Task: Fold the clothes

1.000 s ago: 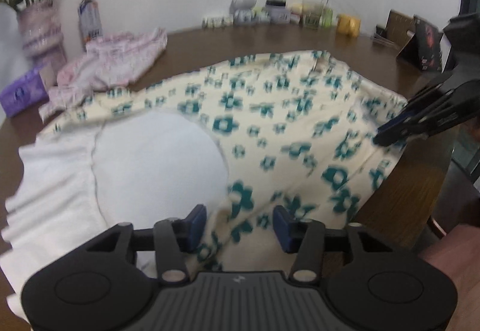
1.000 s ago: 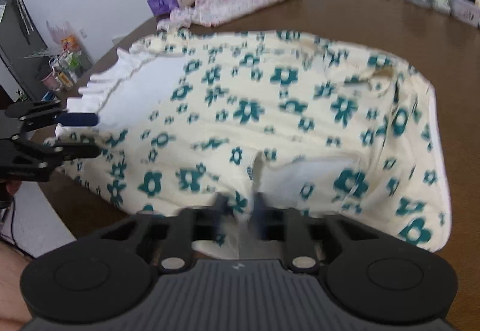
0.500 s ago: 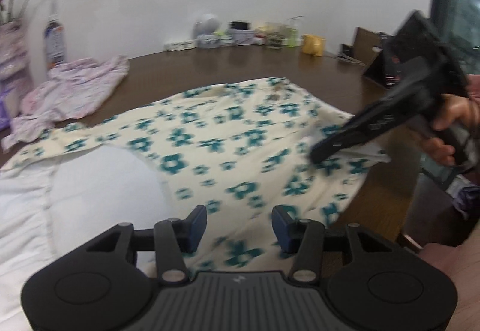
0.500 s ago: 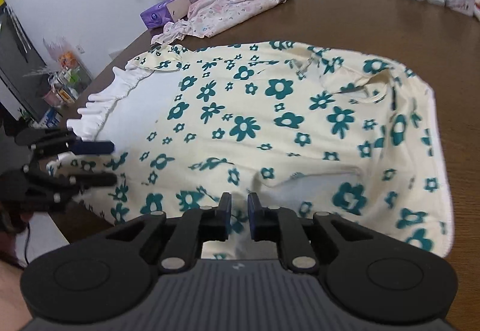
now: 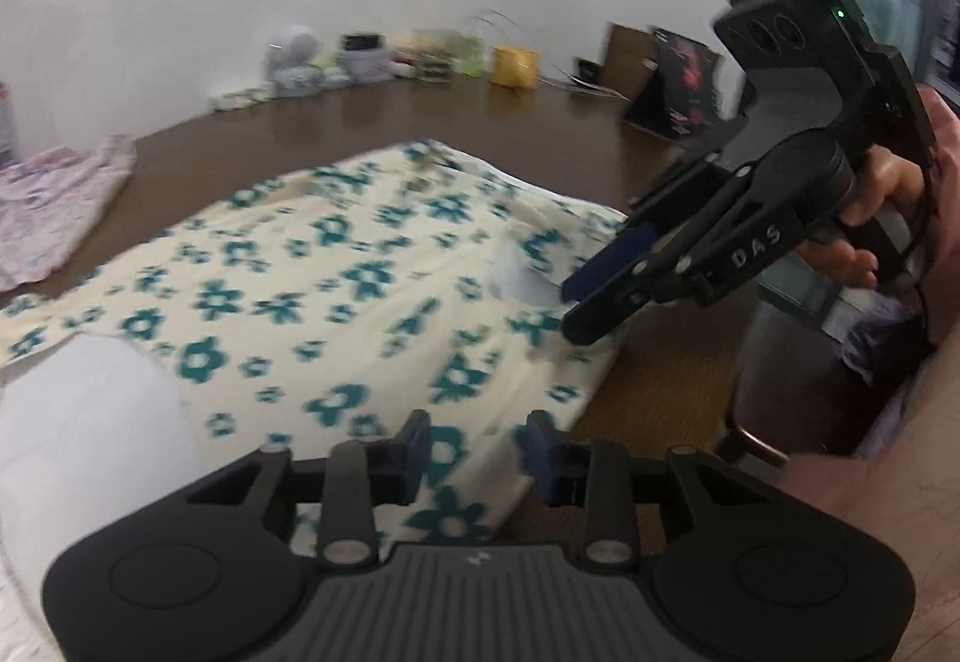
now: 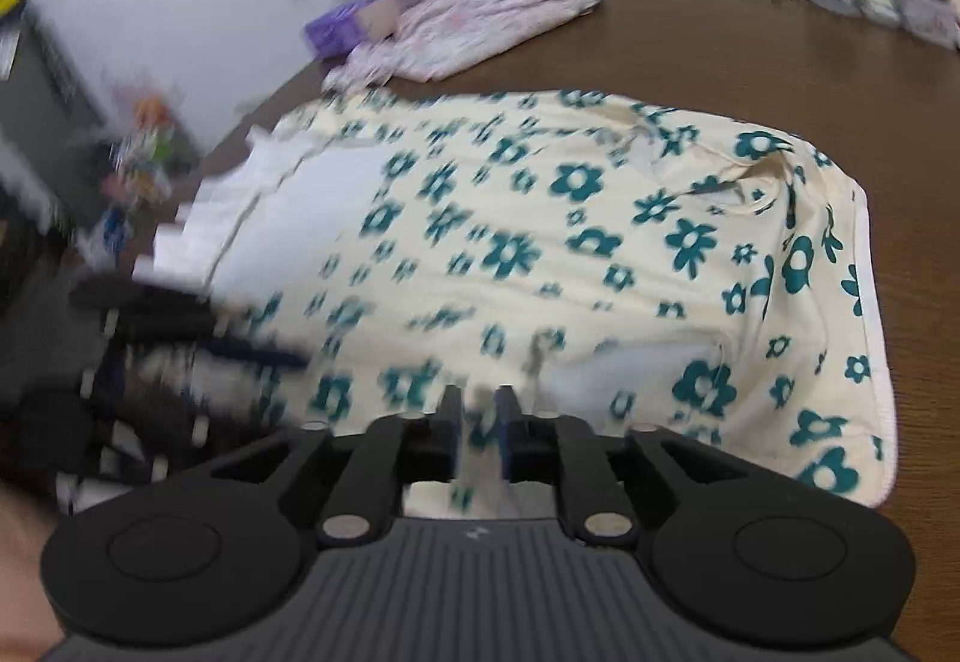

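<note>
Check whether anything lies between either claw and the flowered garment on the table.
Nothing visible does. The left claw stands open over the near hem of the cream garment with teal flowers. Cloth sits between the right claw's narrow jaws; blur hides any pinch.

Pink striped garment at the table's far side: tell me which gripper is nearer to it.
Left. The left gripper works the floral garment's end toward the pink striped garment; the right gripper sits at the other end.

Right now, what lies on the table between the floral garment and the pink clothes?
Only bare brown table, seen in the right wrist view: the pink clothes lie just beyond the floral garment, with nothing between them.
</note>
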{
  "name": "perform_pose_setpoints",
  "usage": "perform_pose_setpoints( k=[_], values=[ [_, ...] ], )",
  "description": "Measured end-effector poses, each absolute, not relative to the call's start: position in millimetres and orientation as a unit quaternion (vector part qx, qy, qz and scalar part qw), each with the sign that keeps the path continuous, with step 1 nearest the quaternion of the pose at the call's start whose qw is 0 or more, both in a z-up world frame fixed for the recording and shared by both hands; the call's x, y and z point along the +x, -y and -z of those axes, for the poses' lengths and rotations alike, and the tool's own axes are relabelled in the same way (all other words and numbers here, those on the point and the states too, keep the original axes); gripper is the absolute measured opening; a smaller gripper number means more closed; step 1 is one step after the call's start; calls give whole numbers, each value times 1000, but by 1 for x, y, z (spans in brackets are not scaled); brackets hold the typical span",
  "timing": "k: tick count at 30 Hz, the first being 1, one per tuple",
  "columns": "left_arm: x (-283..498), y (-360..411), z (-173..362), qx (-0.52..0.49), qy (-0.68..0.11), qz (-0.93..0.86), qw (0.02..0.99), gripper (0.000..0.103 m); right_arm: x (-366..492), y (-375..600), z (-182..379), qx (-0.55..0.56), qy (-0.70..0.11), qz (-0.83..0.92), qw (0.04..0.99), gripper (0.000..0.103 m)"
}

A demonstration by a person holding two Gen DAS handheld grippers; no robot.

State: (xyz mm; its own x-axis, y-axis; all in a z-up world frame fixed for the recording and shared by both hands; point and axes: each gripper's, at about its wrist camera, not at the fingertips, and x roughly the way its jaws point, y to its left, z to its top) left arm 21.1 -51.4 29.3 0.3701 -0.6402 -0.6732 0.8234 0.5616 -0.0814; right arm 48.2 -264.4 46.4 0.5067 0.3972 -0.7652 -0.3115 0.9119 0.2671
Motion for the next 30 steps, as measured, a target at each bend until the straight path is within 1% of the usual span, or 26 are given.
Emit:
perform_pose_setpoints(
  k=[1,2,3,4,5,9,11,12,13,14,15,16,17,18,19,20,21,24,25,26,28,29,30],
  values=[
    [20,54,-28,144,-341,458,808,18,44,261,-46,32,-456,-206,865,29],
    [18,58,-26,156,-343,468,799,10,40,258,-46,16,-459,-207,864,29],
    [16,62,-24,168,-344,477,791,6,37,256,-44,3,-464,-211,860,29],
    [16,62,-26,172,-343,482,788,2,35,255,-42,-5,-469,-215,857,20],
    [15,62,-28,176,-341,487,785,2,34,254,-39,-12,-474,-219,853,2],
    [13,63,-29,191,-341,493,777,2,32,263,-48,-7,-469,-239,850,2],
    [13,64,-26,198,-342,491,776,3,33,270,-53,-4,-472,-239,849,2],
    [15,64,-27,190,-342,489,780,7,34,273,-55,-4,-474,-239,847,2],
    [16,64,-27,182,-341,487,783,14,35,272,-51,-13,-481,-234,845,3],
    [18,66,-27,181,-339,487,784,17,36,271,-49,-15,-484,-233,843,11],
    [19,68,-28,180,-336,487,785,23,37,270,-46,-16,-487,-233,842,16],
    [20,70,-28,179,-334,487,787,23,36,268,-44,-22,-488,-235,841,31],
    [21,72,-28,179,-333,487,787,22,35,266,-43,-27,-488,-237,840,36],
    [22,75,-26,184,-338,487,784,20,35,264,-41,-32,-489,-239,838,35],
    [24,78,-23,189,-343,487,781,17,34,262,-39,-37,-489,-241,837,31],
    [25,78,-24,187,-346,492,777,15,33,260,-38,-42,-490,-243,836,10],
    [26,77,-25,182,-351,497,773,9,34,261,-38,-41,-493,-244,834,4],
    [28,71,-29,156,-350,504,774,11,33,265,-42,-44,-499,-247,829,3],
    [31,66,-33,139,-343,502,782,15,33,268,-43,-41,-501,-247,828,5],
    [33,61,-38,121,-335,500,789,18,33,271,-45,-38,-503,-246,828,10],
    [38,53,-45,94,-322,482,809,38,34,278,-54,-17,-486,-237,841,15],
    [41,50,-46,92,-319,461,823,40,34,284,-62,7,-468,-228,854,22],
    [45,47,-44,94,-322,439,834,40,35,291,-69,30,-448,-217,867,25]
  ],
)
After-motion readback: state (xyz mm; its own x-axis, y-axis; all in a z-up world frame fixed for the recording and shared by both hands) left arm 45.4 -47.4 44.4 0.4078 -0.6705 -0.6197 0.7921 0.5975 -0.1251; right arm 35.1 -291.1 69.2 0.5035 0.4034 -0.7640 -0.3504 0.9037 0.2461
